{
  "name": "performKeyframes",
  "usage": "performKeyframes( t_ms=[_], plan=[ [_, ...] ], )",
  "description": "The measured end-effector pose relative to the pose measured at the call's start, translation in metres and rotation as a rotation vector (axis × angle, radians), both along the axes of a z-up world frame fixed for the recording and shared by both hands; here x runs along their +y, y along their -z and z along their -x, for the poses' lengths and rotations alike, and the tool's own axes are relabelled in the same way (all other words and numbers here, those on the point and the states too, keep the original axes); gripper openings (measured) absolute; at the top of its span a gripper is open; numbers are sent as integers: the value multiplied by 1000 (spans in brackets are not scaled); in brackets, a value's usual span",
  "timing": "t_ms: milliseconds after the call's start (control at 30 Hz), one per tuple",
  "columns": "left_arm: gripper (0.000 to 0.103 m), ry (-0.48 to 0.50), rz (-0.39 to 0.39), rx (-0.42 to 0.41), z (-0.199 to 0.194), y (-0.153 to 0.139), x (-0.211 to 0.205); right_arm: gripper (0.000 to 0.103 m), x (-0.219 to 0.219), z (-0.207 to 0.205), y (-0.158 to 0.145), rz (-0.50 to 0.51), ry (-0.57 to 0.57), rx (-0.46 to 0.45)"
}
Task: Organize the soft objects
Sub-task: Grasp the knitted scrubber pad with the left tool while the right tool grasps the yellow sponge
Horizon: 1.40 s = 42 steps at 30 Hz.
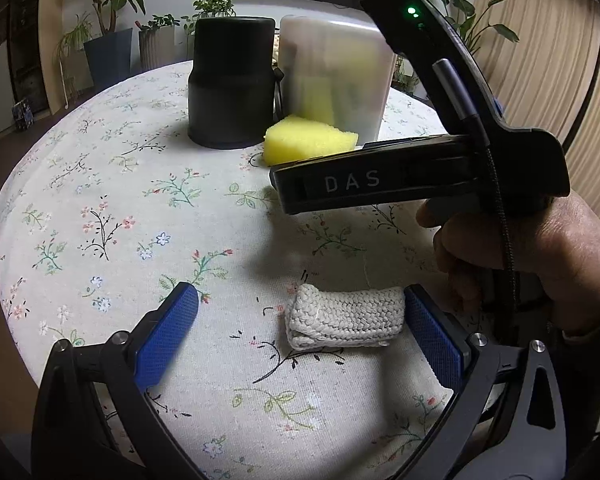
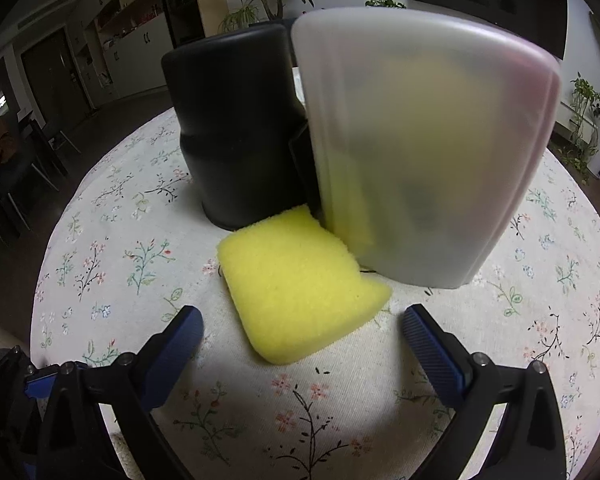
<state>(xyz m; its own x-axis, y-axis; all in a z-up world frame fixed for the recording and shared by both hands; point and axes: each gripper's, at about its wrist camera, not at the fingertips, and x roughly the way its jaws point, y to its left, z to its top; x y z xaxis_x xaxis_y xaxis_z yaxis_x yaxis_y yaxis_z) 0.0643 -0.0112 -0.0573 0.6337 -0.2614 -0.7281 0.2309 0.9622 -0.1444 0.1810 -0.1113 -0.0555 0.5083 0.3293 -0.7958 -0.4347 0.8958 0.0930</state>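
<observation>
Here the left gripper (image 1: 300,336) stands wide open and empty over the near part of the table (image 1: 100,184). A folded knit cloth (image 1: 346,317) lies between its pads, well off centre: the cloth's right end touches or nearly touches the right pad (image 1: 432,344), while a broad gap separates it from the left pad. Its long axis runs left to right, across the jaws, so closing would squeeze it end-on.

The right gripper (image 2: 302,344) is also wide open and holds nothing. A yellow sponge (image 2: 300,284) lies just beyond its tips, flat on the table, long axis slanting from far left to near right. The sponge's far edge rests against a frosted bin (image 2: 428,152), with a black canister (image 2: 236,124) just left. Room to move is open nearward and leftward; the far side is blocked. The right gripper is clearly nearer the sponge, the left nearer the cloth.
</observation>
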Motion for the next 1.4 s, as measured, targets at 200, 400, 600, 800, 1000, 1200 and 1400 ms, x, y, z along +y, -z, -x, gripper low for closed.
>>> performKeyframes(
  t_ms=[200,400,600,800,1000,1200,1400],
  plan=[
    [103,-5,-3,0,-1,-1,-4,103,10,-2,3,47,-10,-5],
    [99,7,-55,-16,0,2,-12,97,4,-2,3,41,-25,-14],
    [97,-7,-68,-17,9,2,-11,95,-8,-2,2,21,-35,-15],
    [97,-10,-91,-30,9,4,-14,95,-7,-3,1,45,-34,-20],
    [97,-22,-113,-36,10,5,-17,86,-3,-2,1,63,-32,-33],
    [56,-34,-121,-54,11,2,-16,67,-2,5,-2,62,-46,-51],
    [50,-33,-101,-52,12,0,-12,58,-5,16,-3,52,-46,-56]
  ],
)
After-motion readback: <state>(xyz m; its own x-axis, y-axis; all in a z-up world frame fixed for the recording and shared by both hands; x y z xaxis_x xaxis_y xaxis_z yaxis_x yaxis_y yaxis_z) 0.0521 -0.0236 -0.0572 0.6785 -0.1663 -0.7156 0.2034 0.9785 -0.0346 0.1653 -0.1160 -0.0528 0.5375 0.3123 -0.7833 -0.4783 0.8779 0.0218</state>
